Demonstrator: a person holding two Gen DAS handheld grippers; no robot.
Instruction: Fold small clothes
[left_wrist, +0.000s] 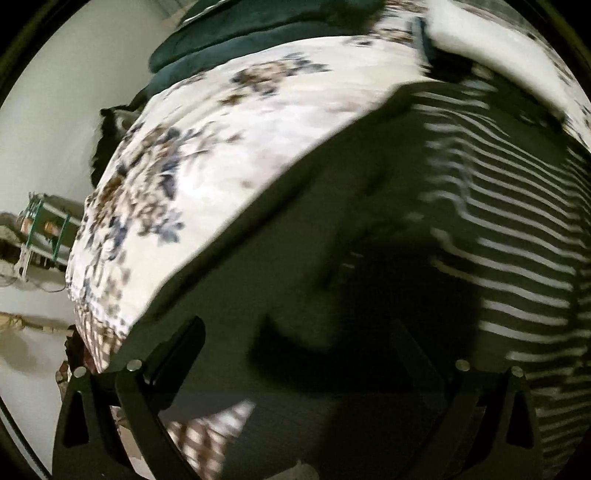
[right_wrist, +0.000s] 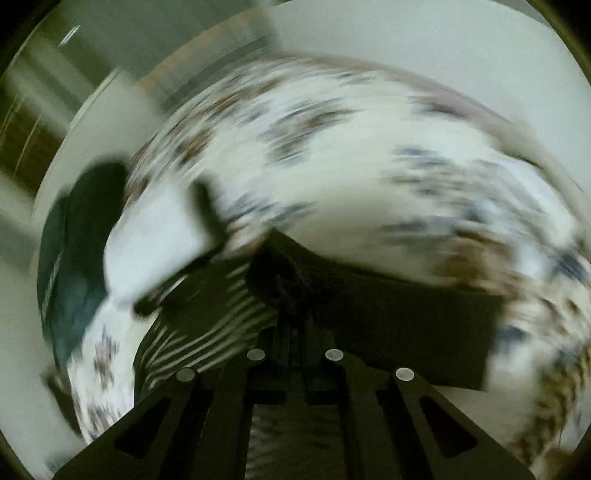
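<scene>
Both views are pretty blurry, but we can see the dark striped garment (left_wrist: 369, 240) lying on the floral bedspread (left_wrist: 207, 147). Our left gripper (left_wrist: 295, 354) hangs over it with jaws wide apart, nothing in them. Our right gripper (right_wrist: 293, 332) is clenched on the garment's dark edge.

Home bedroom, bed (left_wrist: 229, 122) under a floral white cover, dark green pillow (left_wrist: 236, 40) at its far edge, plain pale walls (left_wrist: 62, 103), cluttered shelf (left_wrist: 40, 229) beside the bed
</scene>
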